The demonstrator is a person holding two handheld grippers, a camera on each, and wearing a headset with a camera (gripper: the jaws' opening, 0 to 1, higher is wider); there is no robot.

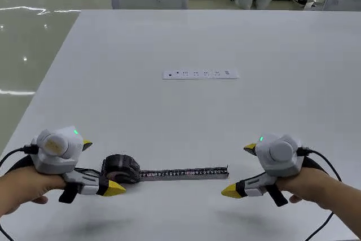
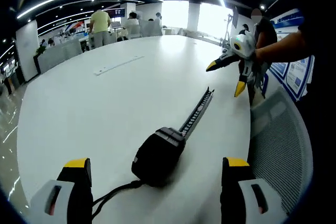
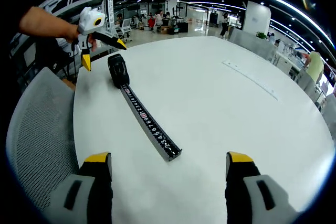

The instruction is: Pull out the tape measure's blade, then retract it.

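Note:
A black tape measure (image 1: 120, 168) lies on the white table (image 1: 186, 43) with its blade (image 1: 183, 172) pulled out to the right and lying flat. My left gripper (image 1: 100, 166) is open, its yellow-tipped jaws on either side of the case (image 2: 158, 155) without touching it. My right gripper (image 1: 240, 169) is open too, just right of the blade's end hook (image 3: 175, 154), with nothing between its jaws. In the right gripper view the blade (image 3: 147, 123) runs from the case (image 3: 117, 69) toward me. The left gripper view shows the right gripper (image 2: 227, 76) beyond the blade tip (image 2: 209, 93).
A white power strip (image 1: 200, 74) lies flat near the table's middle, well behind the tape. A mesh chair (image 3: 37, 135) stands at the near table edge. People and desks are in the far room behind.

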